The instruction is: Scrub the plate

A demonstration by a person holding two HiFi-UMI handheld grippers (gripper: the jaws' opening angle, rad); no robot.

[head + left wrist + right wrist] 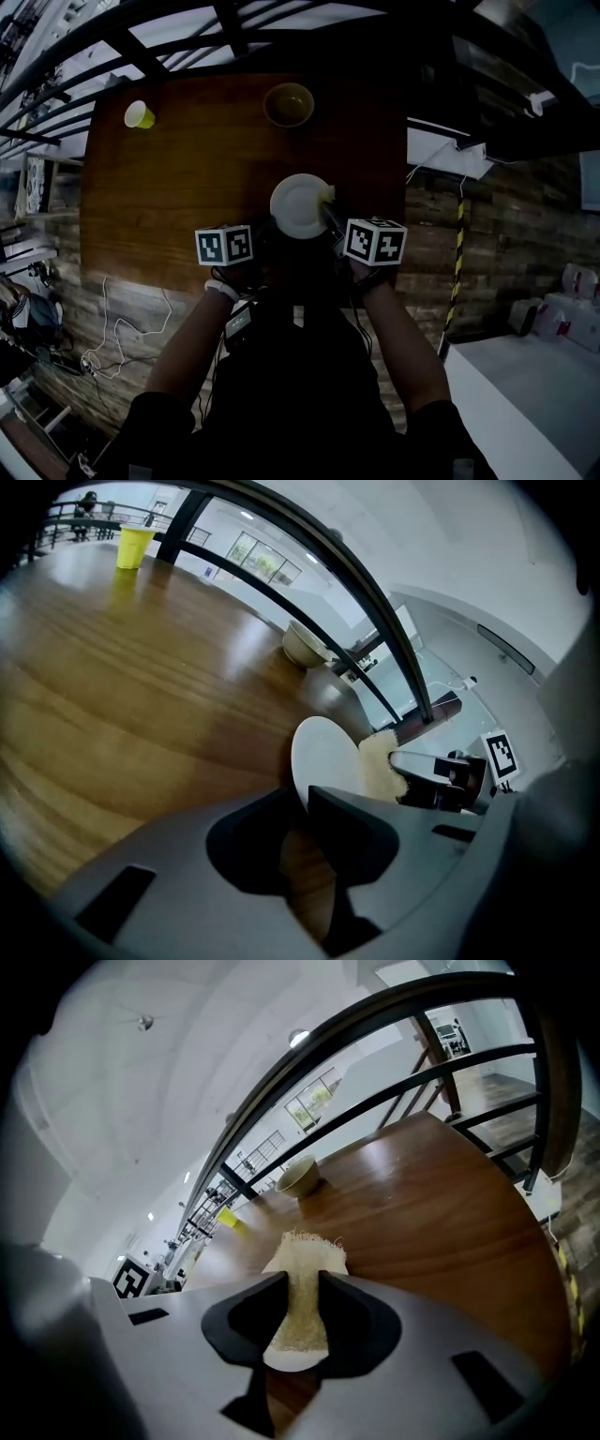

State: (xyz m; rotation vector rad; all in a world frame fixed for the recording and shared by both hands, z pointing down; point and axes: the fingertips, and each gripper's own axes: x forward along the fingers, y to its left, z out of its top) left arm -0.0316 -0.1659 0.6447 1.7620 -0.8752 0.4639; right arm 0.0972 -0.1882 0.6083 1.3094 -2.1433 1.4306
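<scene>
Head view: we see the left gripper (267,229) and the right gripper (334,223) side by side over the near part of a dark wooden table (169,178). The white plate (300,206) sits between the two sets of fingers. The left fingers are at its near-left edge and the right fingers at its right edge, where a pale sponge (327,193) shows. Well beyond both fingertips, a bowl (288,104) lies straight ahead and a yellow cup (139,114) far ahead to the left.

Left gripper view: the left gripper (307,803) has its fingers pinched narrow on the plate (328,757). They grip its near rim, and the plate stands on edge just past the tips. The sponge (378,766) touches the plate's right face, held there by the right gripper (417,764) coming in from the right. The bowl (305,646) is well ahead of the tips and the yellow cup (134,546) is far ahead to the left, both on the table (141,696).

Right gripper view: the right gripper (302,1288) has its fingers clamped on the sponge (305,1265), which sticks out past the tips. A strip of the plate (286,1361) shows between and behind the fingers, under the sponge. The bowl (298,1178) is ahead of the tips and the yellow cup (231,1220) is ahead to the left.
</scene>
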